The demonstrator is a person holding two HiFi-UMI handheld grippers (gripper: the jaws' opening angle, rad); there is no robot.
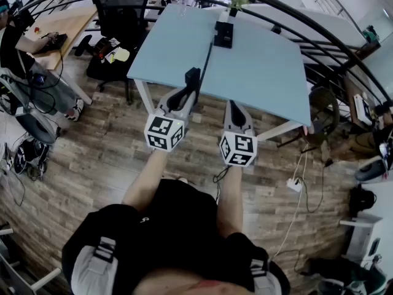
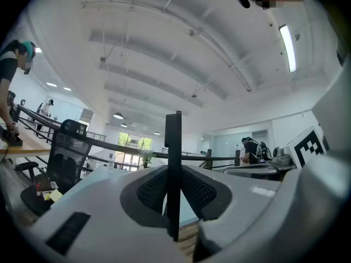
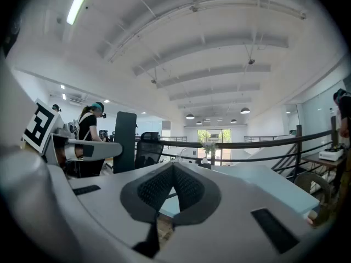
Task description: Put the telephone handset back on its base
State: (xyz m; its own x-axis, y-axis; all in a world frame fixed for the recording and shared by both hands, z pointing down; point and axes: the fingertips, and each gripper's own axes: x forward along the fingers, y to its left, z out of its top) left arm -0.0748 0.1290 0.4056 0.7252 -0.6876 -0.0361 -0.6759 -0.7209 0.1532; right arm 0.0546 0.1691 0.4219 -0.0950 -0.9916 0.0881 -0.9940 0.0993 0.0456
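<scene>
The black telephone handset (image 1: 193, 78) stands upright between the pads of my left gripper (image 1: 188, 96), just before the near edge of the light-blue table (image 1: 264, 66). In the left gripper view the handset (image 2: 174, 147) is a thin dark slab, and the left gripper (image 2: 174, 188) is shut on it. The black telephone base (image 1: 223, 34) lies far back on the table, near its middle seam. My right gripper (image 1: 236, 107) hovers beside the left one with its pads together and nothing between them. In the right gripper view, the right gripper (image 3: 173, 173) shows shut, with the handset (image 3: 125, 141) to its left.
A black office chair (image 1: 120, 8) stands left of the table, and a curved black railing (image 1: 319, 29) runs behind it. A small plant (image 1: 237, 0) sits at the table's far edge. A white power strip (image 1: 295, 185) and cables lie on the wooden floor at right.
</scene>
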